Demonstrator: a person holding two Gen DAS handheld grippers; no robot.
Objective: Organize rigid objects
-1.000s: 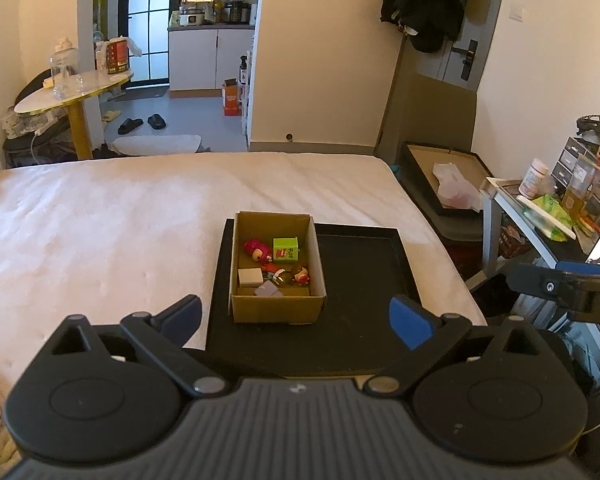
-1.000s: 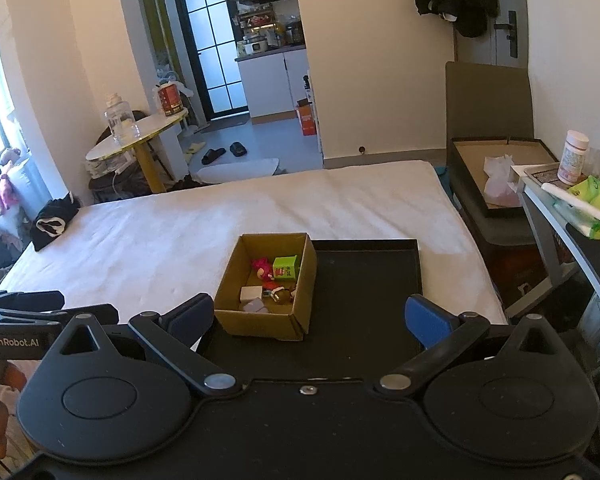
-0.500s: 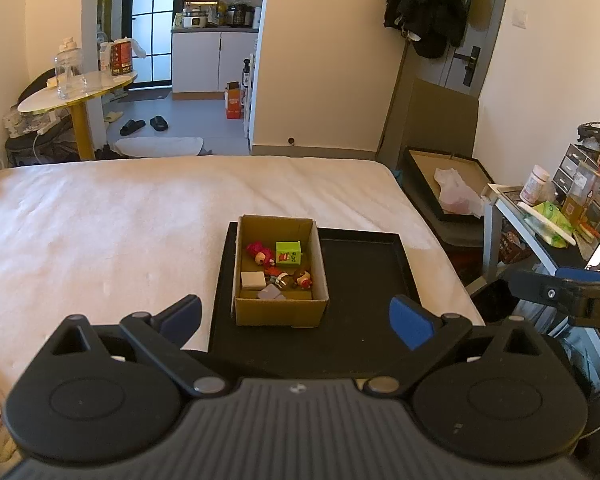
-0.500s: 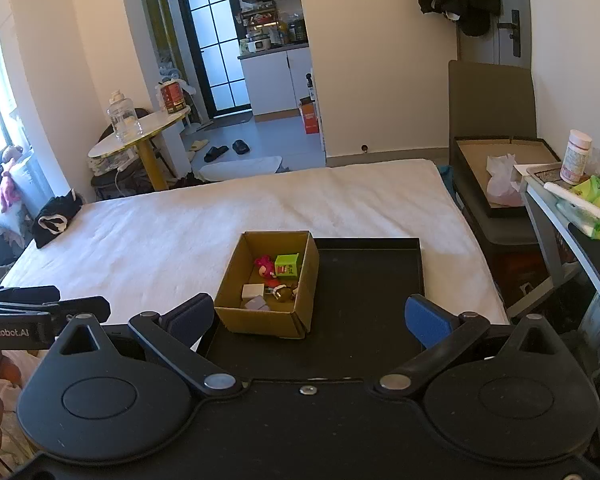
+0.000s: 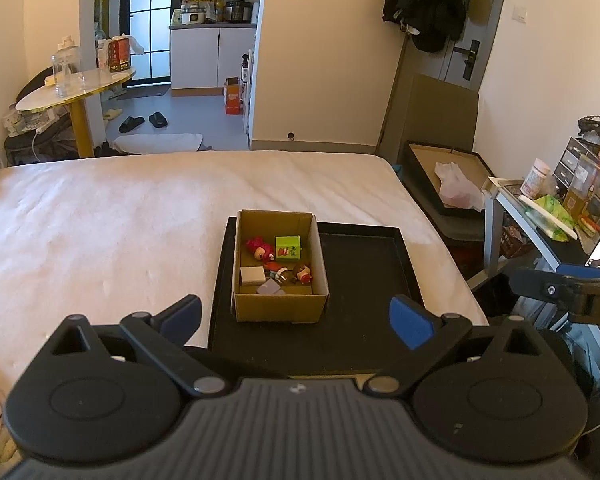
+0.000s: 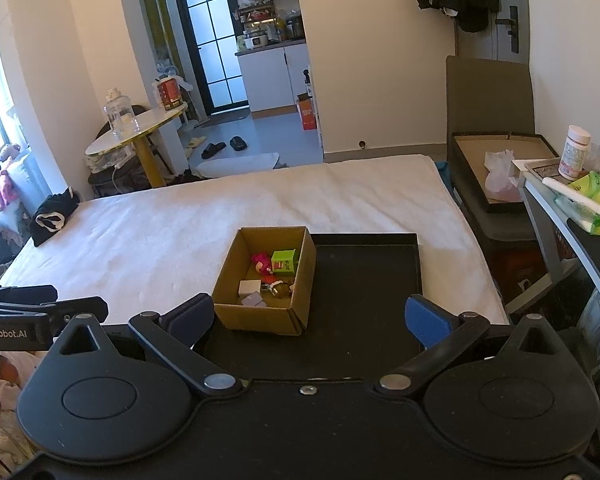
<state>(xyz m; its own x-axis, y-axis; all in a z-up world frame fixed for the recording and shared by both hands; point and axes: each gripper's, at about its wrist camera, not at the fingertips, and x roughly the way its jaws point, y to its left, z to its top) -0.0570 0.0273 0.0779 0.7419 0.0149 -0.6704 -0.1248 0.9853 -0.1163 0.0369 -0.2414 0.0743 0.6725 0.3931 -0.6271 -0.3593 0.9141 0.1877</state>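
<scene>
A brown cardboard box [image 5: 278, 308] stands on the left part of a black tray [image 5: 364, 272] on the bed. It holds a green cube [image 5: 288, 247], a pink figure [image 5: 259, 248], a beige block [image 5: 252, 275], a grey block [image 5: 270, 289] and small red-brown figures [image 5: 302, 273]. The box [image 6: 260, 316] and tray [image 6: 368, 268] also show in the right wrist view. My left gripper [image 5: 296, 320] is open and empty, held back from the box. My right gripper [image 6: 310, 316] is open and empty, also short of the box.
The white bed [image 5: 120, 216] spreads left and behind the tray. A side shelf [image 6: 572, 200] with a bottle and green packet stands at the right. A black cloth [image 6: 54, 214] lies on the bed's far left. A round table [image 5: 72, 88] stands beyond the bed.
Both grippers have drawn back and risen a little; the box and tray look slightly farther away. Both stay open. Nothing on the tray has moved.
</scene>
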